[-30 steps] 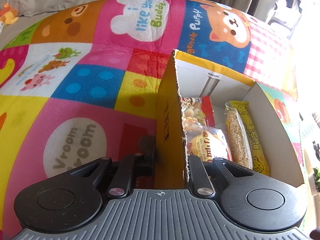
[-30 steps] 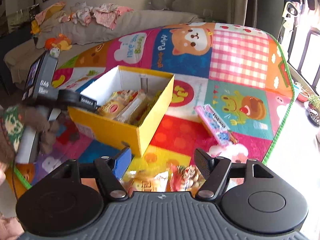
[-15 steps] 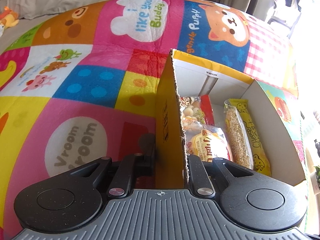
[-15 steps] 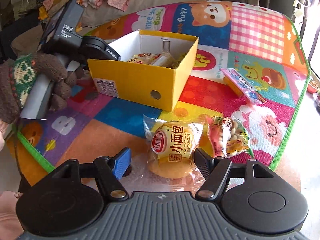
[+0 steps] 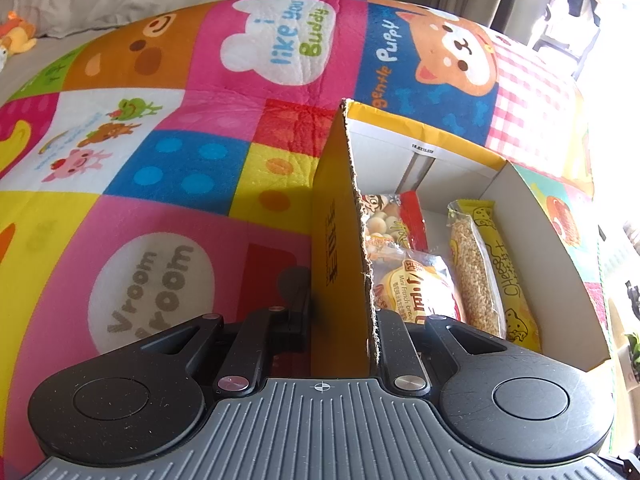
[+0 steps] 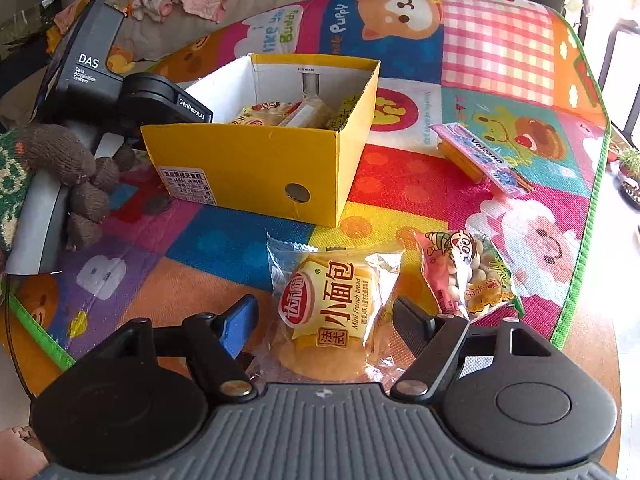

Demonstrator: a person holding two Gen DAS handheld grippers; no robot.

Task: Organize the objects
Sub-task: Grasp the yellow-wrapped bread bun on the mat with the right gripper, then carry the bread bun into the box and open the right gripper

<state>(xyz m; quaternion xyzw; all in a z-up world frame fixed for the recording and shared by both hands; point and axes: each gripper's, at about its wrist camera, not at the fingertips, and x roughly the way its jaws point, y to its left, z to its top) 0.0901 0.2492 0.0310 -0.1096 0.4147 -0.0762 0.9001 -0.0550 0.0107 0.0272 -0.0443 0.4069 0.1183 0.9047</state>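
Note:
A yellow cardboard box (image 5: 340,240) stands open on the colourful play mat. My left gripper (image 5: 342,312) is shut on the box's near side wall, one finger outside and one inside. In the box lie a small bread packet (image 5: 416,288), a yellow cheese bar (image 5: 492,272) and a red snack bag (image 5: 392,220). In the right wrist view the box (image 6: 256,160) sits further back. My right gripper (image 6: 324,318) straddles another bread packet (image 6: 332,304) lying on the mat. Its jaws are opening and the pads (image 6: 240,320) stand clear of the wrapper.
A bag of round biscuits (image 6: 468,276) lies just right of the bread packet. A pink Volcano packet (image 6: 480,156) lies right of the box. A hand in a knitted glove (image 6: 72,168) holds the left gripper's body (image 6: 152,96). The mat's green edge (image 6: 580,240) runs along the right.
My right gripper has come down and forward over the bread packet on the mat, and its jaws have spread a little. The left gripper and the box have not moved.

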